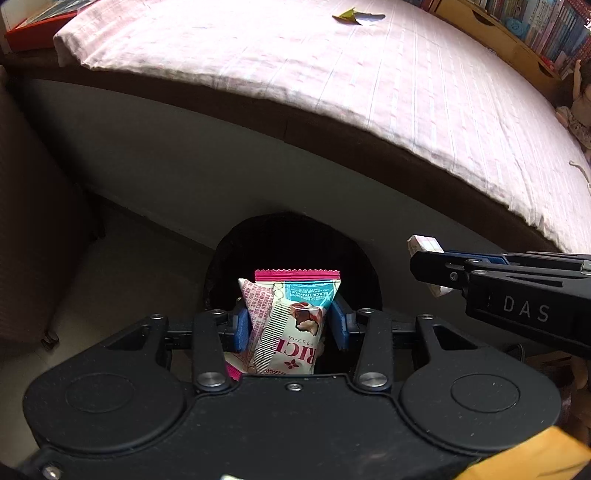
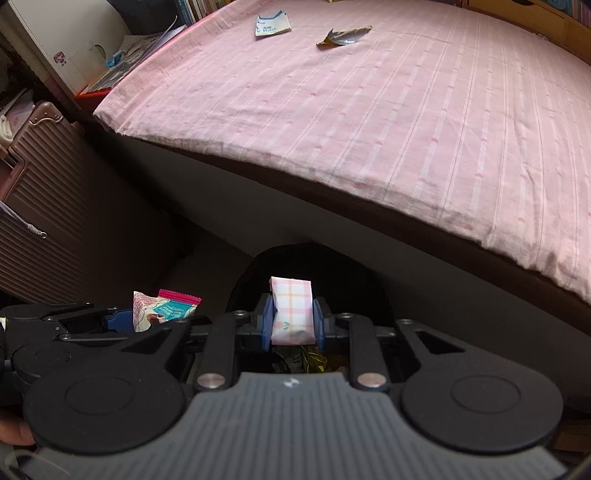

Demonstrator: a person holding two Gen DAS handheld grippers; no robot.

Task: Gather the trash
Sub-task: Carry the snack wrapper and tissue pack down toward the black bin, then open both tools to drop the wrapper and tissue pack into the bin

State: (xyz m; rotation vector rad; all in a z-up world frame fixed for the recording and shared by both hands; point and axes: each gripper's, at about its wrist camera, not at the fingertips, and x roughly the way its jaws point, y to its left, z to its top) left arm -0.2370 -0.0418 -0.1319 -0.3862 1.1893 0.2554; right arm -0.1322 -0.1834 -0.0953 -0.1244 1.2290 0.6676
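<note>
- The left claw (image 1: 290, 325) is clamped partway closed on a snack packet (image 1: 291, 321) with a pink crimped top edge, its blue pads pressing both sides; the packet sticks out past the fingertips over the dark bin (image 1: 291, 258) on the floor.
- The right claw (image 2: 292, 319) grips a small pink checked packet (image 2: 291, 310) between narrowly set pads, over the same bin (against the bed's side).
- Two wrappers lie on the bed (image 2: 369, 129): a white-and-blue one (image 2: 272, 24) and a crumpled one (image 2: 341, 37), well apart from both claws.

Pink striped bedsheet (image 2: 369, 122), ribbed suitcase (image 2: 44, 206), perhaps books (image 1: 546, 26) behind.
</note>
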